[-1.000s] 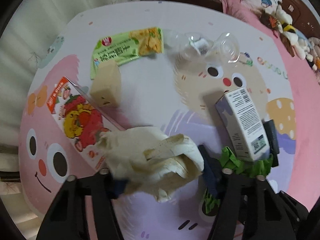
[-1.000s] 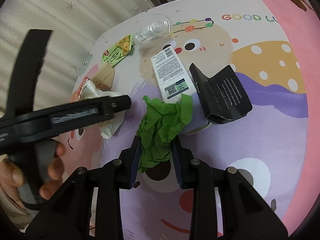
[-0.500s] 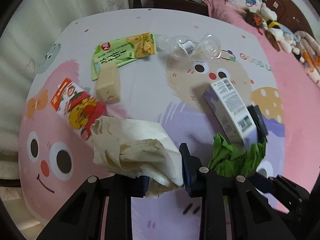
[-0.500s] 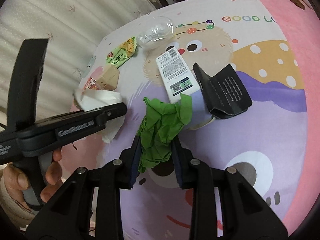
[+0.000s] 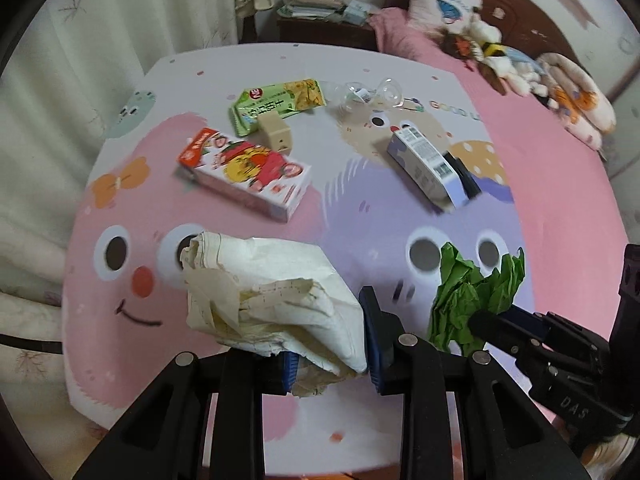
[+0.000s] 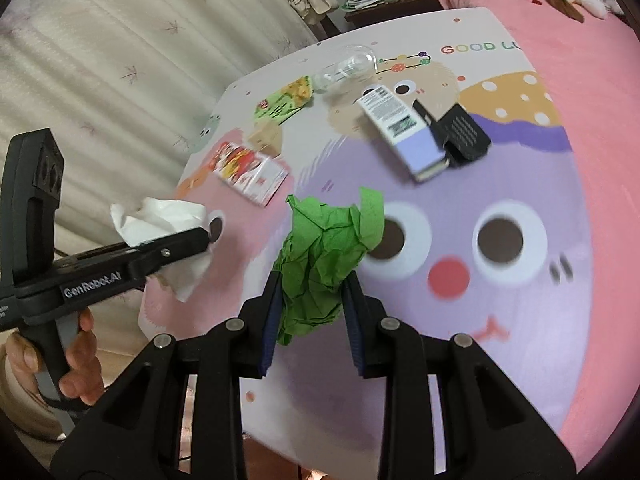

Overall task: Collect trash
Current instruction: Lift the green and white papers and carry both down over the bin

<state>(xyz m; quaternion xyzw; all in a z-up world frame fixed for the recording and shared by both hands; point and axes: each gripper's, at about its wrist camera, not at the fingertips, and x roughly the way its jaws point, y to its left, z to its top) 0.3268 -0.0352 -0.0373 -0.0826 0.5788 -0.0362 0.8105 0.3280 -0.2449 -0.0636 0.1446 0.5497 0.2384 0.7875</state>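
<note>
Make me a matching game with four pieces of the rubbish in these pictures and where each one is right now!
Things:
1. green crumpled paper
2. white crumpled tissue
3. strawberry box
4. clear plastic bottle

Places:
A. lying at the far end of the mat
B. pinched in the left gripper
C. lying flat on the pink part of the mat
D. pinched in the right gripper

Pairs: 1-D, 2-B, 3-C, 4-A

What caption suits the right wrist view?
Right gripper clamps crumpled green paper above the cartoon tablecloth.
</note>
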